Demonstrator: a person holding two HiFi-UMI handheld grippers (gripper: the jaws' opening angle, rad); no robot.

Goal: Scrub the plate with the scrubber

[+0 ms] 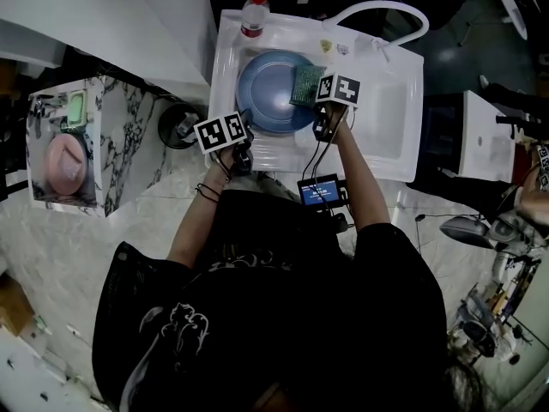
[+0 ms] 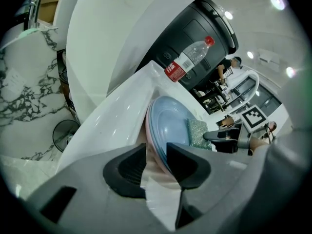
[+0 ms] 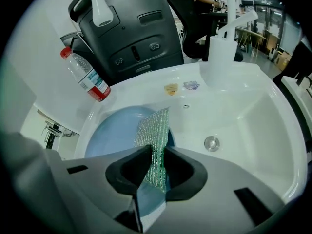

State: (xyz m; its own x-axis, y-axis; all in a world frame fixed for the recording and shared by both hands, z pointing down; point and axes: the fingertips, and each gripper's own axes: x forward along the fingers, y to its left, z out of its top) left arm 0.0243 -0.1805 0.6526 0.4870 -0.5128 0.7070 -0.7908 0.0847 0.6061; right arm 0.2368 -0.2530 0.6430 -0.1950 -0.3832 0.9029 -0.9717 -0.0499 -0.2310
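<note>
A blue plate (image 1: 273,93) stands tilted in the white sink (image 1: 390,118). My left gripper (image 1: 244,137) is shut on the plate's near rim (image 2: 163,145); a pinkish edge shows just behind the blue one, between the jaws. A green mesh scrubber (image 1: 306,84) lies against the plate's right side. My right gripper (image 1: 317,99) is shut on the scrubber (image 3: 152,135), whose lower end sits between the pads, pressed flat on the plate (image 3: 112,130). From the left gripper view the scrubber (image 2: 197,133) and the right gripper (image 2: 228,138) show across the plate.
A water bottle with a red cap (image 1: 254,14) lies on the sink's back rim. A white faucet hose (image 1: 377,11) arches at the back right. The drain (image 3: 211,142) is right of the plate. A marble counter (image 1: 129,144) with a pink dish (image 1: 69,163) stands left.
</note>
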